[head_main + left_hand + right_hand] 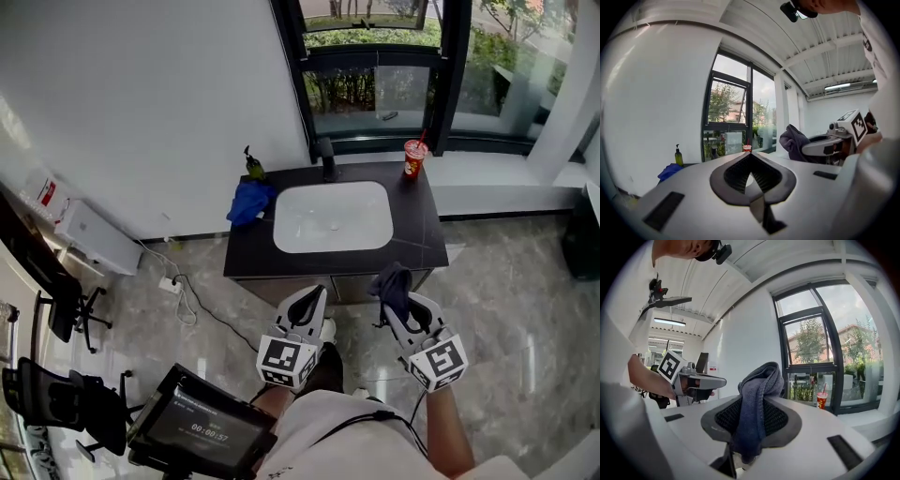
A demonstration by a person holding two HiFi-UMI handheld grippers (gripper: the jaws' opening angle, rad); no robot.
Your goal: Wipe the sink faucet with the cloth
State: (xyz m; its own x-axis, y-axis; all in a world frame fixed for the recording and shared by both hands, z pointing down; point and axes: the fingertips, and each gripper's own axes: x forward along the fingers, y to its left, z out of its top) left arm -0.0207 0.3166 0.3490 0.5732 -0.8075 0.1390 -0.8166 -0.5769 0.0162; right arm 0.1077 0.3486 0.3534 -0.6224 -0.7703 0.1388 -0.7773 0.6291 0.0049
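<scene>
2 tongs, both short of the counter [424,234], neither over it

Left tongs [750,158]: tips together, nothing between them

Right tongs [399,289]: clamped on the cloth [758,394]

2 cloths in total:
- the task cloth is dark grey-blue with a fuzzy nap. It is folded into a thick wad, pinched between the right pads, bulging above the tips and hanging out below them
- a bright blue cloth [249,202] lies crumpled on the counter, ahead and left of the left tongs, beside the basin's left edge

1 faucet [327,160], dark and upright, at the back of the counter, well ahead of both tongs and past the basin; nothing touches it

1 sink [281,234], a white rounded-rectangle basin set in the dark counter, straight ahead between the two tongs

1 red cup [413,159] with a straw, at the far counter corner ahead of the right tongs; its print is too small to read

1 green pump bottle [252,167], just behind the blue cloth

2 marker cubes, one per tongs, each face showing a black-and-white square pattern with no letters

1 dark screen [208,429], behind and left of the left tongs, shows a timer that looks like 00:00:57

1 white power strip [170,284] on the floor, left of the left tongs, with a cable running off it
</scene>
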